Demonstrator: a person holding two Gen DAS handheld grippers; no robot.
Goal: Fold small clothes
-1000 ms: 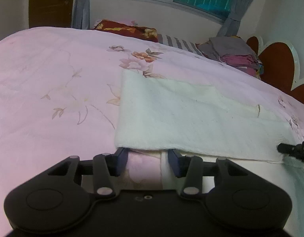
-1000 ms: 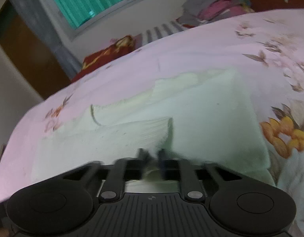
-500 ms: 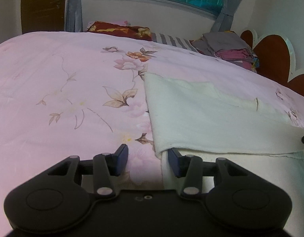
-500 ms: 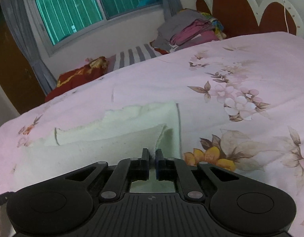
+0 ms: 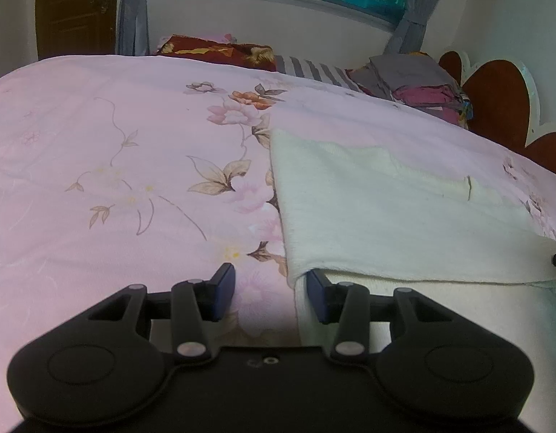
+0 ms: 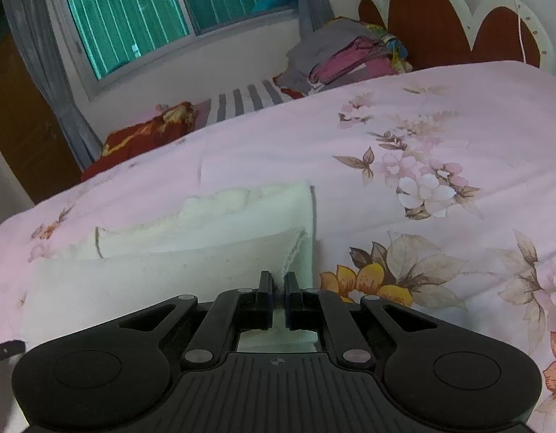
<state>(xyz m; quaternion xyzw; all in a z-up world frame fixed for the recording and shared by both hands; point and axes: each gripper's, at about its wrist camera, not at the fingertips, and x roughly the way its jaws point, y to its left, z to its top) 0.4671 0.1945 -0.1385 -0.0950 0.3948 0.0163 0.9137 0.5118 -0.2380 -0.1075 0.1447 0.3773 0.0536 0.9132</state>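
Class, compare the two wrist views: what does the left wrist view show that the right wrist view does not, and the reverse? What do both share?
Only the left wrist view shows the left gripper, open, its right finger at the cloth's near left corner. Only the right wrist view shows the right gripper, shut on the white cloth, beside a yellow printed flower. Both show the cloth, the pink floral bedspread and the clothes pile.

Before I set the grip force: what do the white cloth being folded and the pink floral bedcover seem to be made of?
The white cloth looks like soft terry or knit cotton: matte, with a fuzzy nap and a frayed, ragged far edge. The right gripper pinches its corner, and it creases easily. The pink floral bedcover looks like thin, smooth woven fabric with printed flowers and a slight sheen, probably cotton or polyester; the pictures cannot settle which.
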